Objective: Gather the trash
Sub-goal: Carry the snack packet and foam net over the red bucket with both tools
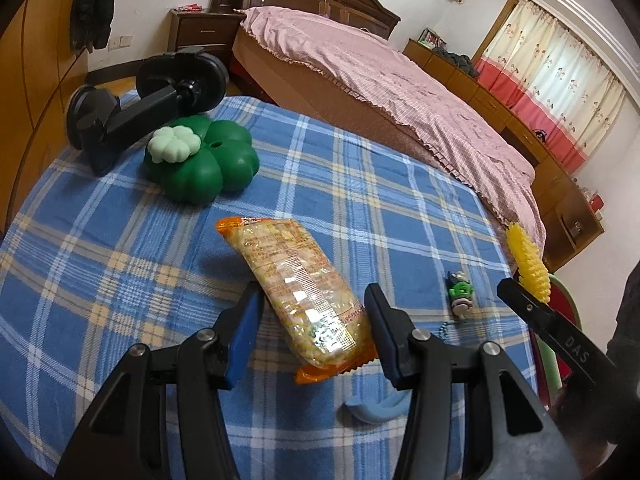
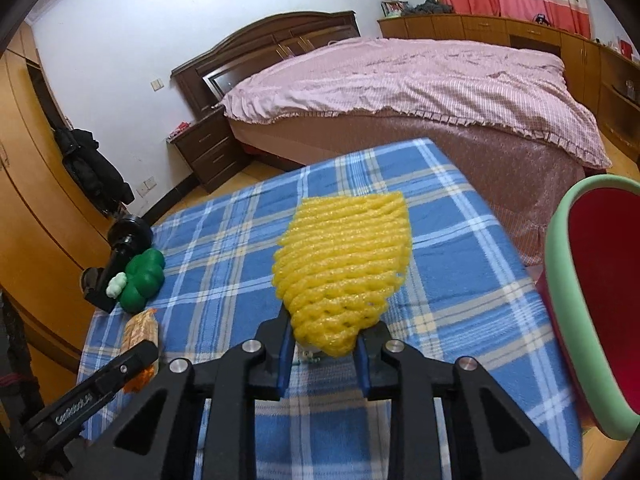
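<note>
The trash here is two pieces: a yellow foam net [image 2: 344,264] and a snack packet [image 1: 304,300], both still over the plaid desk [image 1: 120,280]. The right claw [image 2: 324,344] is closed on the narrow end of the net, lifted beside the red bin [image 2: 600,300]. The left claw [image 1: 314,332] stands around the packet; whether its pads press it I cannot tell. No piece shows inside the bin yet, so I judge the task is at an early stage. Far from the bin stay a green clover toy [image 1: 200,160] and a black mount [image 1: 132,108].

Right tongs [image 2: 324,344] clamping yellow foam net [image 2: 344,268], seemingly lifted above plaid cloth [image 2: 460,300]
</note>
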### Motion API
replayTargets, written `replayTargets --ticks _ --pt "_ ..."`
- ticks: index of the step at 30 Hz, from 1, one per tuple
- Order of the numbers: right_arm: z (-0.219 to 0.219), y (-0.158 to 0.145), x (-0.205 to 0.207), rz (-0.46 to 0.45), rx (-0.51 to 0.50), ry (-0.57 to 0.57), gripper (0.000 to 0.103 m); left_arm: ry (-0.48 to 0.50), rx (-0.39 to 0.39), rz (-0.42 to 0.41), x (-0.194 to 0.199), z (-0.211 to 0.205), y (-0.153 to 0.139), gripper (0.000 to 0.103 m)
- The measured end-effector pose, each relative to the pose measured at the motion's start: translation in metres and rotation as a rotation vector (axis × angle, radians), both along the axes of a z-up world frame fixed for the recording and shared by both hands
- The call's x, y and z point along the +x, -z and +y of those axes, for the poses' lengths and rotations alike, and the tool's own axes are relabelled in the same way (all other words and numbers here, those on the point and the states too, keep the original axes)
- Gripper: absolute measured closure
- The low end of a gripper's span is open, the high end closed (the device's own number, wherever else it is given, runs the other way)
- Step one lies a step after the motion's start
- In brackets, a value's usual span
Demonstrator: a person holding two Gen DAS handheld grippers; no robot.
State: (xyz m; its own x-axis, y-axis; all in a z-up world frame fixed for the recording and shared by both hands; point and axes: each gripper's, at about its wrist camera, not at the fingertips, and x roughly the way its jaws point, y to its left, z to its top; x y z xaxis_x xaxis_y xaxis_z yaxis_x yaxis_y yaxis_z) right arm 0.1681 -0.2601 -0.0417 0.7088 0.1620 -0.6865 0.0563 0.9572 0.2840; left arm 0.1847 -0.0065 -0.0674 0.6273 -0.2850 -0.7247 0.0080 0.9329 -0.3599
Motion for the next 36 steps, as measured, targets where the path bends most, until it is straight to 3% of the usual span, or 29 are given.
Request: replayTargets --ticks 19,36 --pt "-0.029 -0.046 -0.076 -0.128 -0.008 0.043 0.076 0.076 -0.018 -0.089 -0.037 -0.025 -0.044 0.05" --pt "-0.082 -0.049 -0.123 -0.158 0.021 0.172 0.076 0.183 -0.018 -0.106 -0.052 -0.068 -0.063 0.05"
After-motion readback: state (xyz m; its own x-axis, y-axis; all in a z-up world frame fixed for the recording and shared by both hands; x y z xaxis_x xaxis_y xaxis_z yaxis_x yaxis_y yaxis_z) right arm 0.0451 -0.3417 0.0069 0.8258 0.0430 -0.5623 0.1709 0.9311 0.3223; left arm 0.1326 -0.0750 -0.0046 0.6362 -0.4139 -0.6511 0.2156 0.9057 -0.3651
